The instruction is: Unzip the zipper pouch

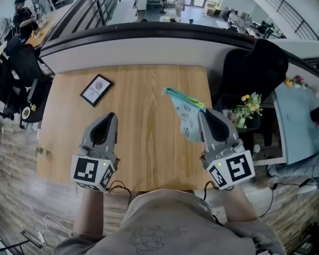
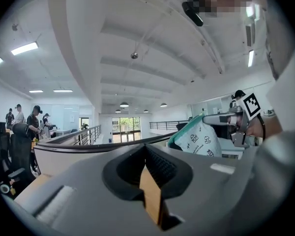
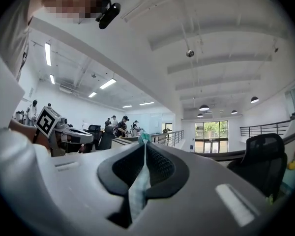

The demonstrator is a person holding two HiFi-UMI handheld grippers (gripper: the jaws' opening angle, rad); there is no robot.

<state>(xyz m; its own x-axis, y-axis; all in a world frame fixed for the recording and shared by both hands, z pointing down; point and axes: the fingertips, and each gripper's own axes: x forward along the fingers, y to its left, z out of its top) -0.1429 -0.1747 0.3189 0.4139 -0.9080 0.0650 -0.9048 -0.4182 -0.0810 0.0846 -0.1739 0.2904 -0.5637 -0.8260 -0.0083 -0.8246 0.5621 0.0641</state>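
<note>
My right gripper (image 1: 203, 113) holds the zipper pouch (image 1: 185, 116) in the air over the right side of the wooden table (image 1: 143, 147). The pouch is pale with small printed figures and a teal zipper edge along its top. In the right gripper view its fabric (image 3: 136, 193) is pinched between the shut jaws (image 3: 145, 149). My left gripper (image 1: 110, 117) hangs over the table's left half, shut, with nothing in it; only a strip of wood shows below its pads (image 2: 146, 154). The left gripper view shows the pouch (image 2: 201, 139) off to the right, apart from that gripper.
A black-framed card (image 1: 96, 90) lies on the table at the far left. A black office chair (image 1: 255, 68) and a bunch of yellow flowers (image 1: 248, 108) stand past the table's right edge. A curved dark-topped wall (image 1: 149, 36) runs behind the table.
</note>
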